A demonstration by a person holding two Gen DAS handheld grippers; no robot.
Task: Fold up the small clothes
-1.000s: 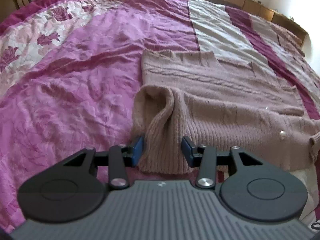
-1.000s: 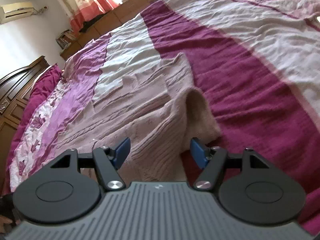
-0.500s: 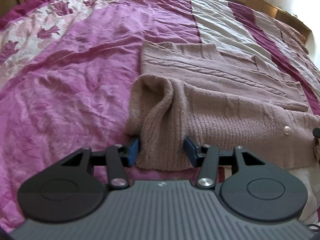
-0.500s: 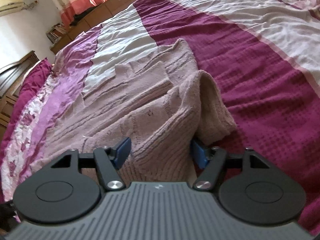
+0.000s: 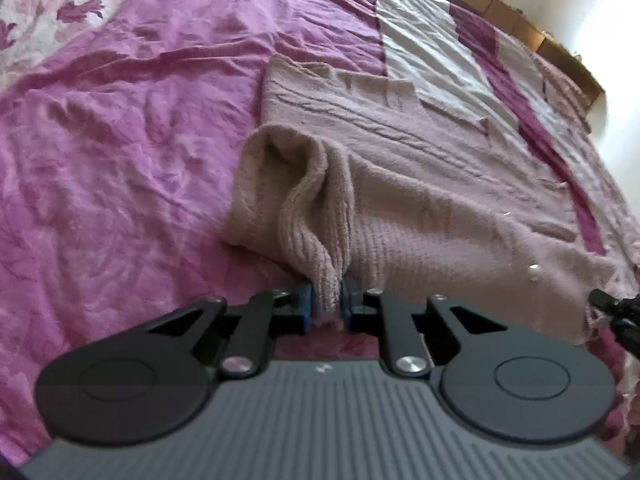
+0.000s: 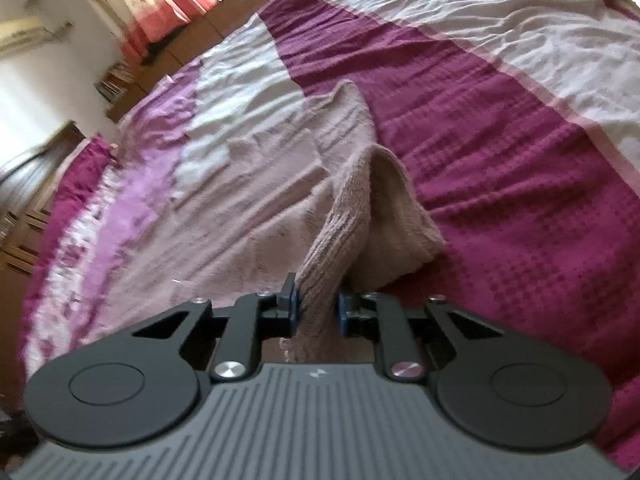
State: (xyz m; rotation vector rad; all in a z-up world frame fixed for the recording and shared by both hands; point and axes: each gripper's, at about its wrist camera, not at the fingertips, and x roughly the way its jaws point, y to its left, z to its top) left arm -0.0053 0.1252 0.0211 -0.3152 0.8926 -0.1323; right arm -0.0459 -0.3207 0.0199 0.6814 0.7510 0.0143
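Note:
A dusty-pink knitted cardigan lies spread on the bed, with small buttons near its right hem. My left gripper is shut on the ribbed hem at the cardigan's near left corner, which bunches up into a fold. In the right wrist view the same cardigan lies to the left, and my right gripper is shut on its ribbed near right corner, lifted into a ridge. The right gripper's tip shows at the left wrist view's right edge.
The bedspread is pink and magenta with floral patches on the left and has white and dark magenta stripes. A wooden headboard ledge runs along the far side. Curtains and wooden cabinets stand beyond the bed.
Both grippers have closed from open onto the cardigan's hem corners. The fabric at each corner has bunched and risen slightly.

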